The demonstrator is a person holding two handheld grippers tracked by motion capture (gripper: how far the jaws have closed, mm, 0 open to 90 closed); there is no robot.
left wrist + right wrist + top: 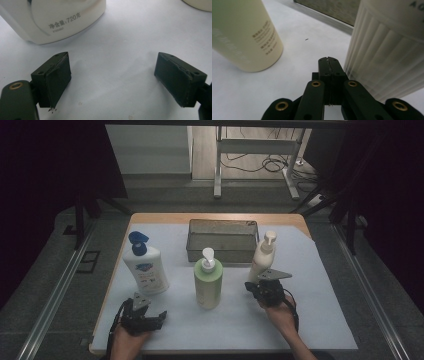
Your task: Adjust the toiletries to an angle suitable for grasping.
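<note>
**Three pump bottles and a mesh basket on a white-covered counter**

A rectangular wire-mesh basket [222, 240] sits at the back of the counter [320, 320], whose smooth white sheet leaves a wooden edge showing. In front stand a broad white bottle with a blue pump [145, 265], a cylindrical pale green pump bottle [208, 281] and a ribbed cream pump bottle [263, 256]. The left gripper [112, 80], jaws spread wide and empty, lies low near the white bottle's base. The right gripper [329, 65], jaws pressed together on nothing, points between the green and cream bottles, just beside the ribbed wall. Both hands reach in from the near edge.
</note>
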